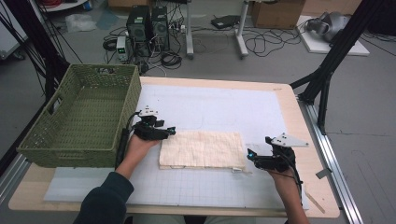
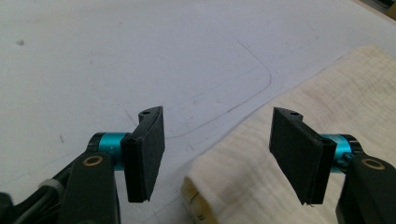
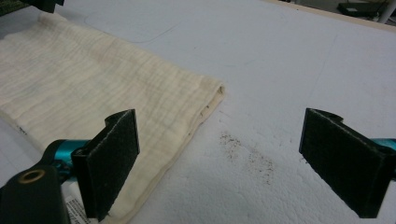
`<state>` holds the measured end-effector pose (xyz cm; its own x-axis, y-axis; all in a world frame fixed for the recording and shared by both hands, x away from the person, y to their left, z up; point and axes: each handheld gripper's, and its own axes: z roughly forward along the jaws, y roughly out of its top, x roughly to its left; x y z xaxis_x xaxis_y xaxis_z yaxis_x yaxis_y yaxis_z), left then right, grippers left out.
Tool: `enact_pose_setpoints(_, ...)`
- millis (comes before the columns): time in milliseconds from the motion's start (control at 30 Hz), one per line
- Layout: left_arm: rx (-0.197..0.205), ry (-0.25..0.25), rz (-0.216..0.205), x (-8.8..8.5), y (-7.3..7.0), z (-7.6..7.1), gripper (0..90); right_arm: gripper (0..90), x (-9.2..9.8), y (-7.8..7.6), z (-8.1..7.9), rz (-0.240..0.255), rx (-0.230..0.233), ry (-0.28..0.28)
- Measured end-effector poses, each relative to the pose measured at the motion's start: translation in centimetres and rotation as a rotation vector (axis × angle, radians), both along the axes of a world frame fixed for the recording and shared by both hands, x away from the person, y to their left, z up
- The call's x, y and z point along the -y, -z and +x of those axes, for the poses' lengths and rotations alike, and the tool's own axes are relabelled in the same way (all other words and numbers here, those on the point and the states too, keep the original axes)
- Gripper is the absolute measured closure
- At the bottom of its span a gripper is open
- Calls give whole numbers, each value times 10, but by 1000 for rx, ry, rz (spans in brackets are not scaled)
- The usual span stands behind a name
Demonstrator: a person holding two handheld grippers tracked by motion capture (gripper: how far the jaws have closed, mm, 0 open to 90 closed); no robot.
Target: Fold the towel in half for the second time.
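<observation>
A cream folded cloth [image 1: 201, 149] lies flat on the white mat [image 1: 215, 105] near the table's front. At the cloth's left end my left gripper [image 1: 172, 131] is open. In the left gripper view its jaws [image 2: 219, 135] straddle the near corner of the cloth [image 2: 243, 163], and neither pad presses on it. By the cloth's right front corner my right gripper [image 1: 251, 155] is open wide. The right gripper view shows that gripper [image 3: 224, 140] with its left pad over the cloth's edge [image 3: 140, 98] and its right pad above bare mat.
A green woven basket [image 1: 126, 105] with nothing in it stands at the table's left, close behind the left hand. A black stand leg [image 1: 322, 79] rises past the table's right edge. Dark specks [image 3: 247, 156] mark the mat beside the cloth. Bare mat lies behind the cloth.
</observation>
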<state>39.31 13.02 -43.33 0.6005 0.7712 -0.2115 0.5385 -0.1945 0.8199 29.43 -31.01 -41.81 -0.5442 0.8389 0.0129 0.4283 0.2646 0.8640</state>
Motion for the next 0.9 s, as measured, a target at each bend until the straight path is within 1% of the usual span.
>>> enact_pose_setpoints(67,-14,-10,9,-4,2,2,412,114,0,0,0,4,-3,1)
enact_pose_setpoints(100,-14,-13,21,-3,3,2,424,114,0,1,1,-1,-2,-1)
enact_pose_setpoints(167,-22,7,26,-1,4,2,446,114,0,1,1,1,-10,1)
enact_pose_setpoints(233,-28,7,53,0,7,4,458,114,0,1,1,-3,-7,-1)
enact_pose_setpoints(300,-50,12,63,0,10,5,473,114,0,1,1,-2,-8,1)
enact_pose_setpoints(333,-66,20,90,1,12,5,489,114,0,1,1,-3,-9,0)
enact_pose_setpoints(367,-70,26,102,1,13,5,509,114,-1,1,1,-2,-12,1)
enact_pose_setpoints(433,-51,27,121,1,13,3,538,114,0,2,2,-1,-10,0)
enact_pose_setpoints(533,-29,32,146,-1,14,0,618,114,-1,3,4,-3,-20,0)
enact_pose_setpoints(600,3,37,161,0,15,-3,632,114,-2,4,6,-11,-20,-4)
enact_pose_setpoints(667,20,44,155,-1,17,-4,658,115,-5,4,10,-6,-34,-18)
enact_pose_setpoints(700,21,47,151,-1,17,-5,690,116,-6,3,12,-2,-44,-27)
enact_pose_setpoints(800,29,67,153,1,17,-7,806,116,-9,-1,22,10,-53,-44)
enact_pose_setpoints(900,28,67,143,0,18,-8,839,115,-13,-6,33,12,-57,-57)
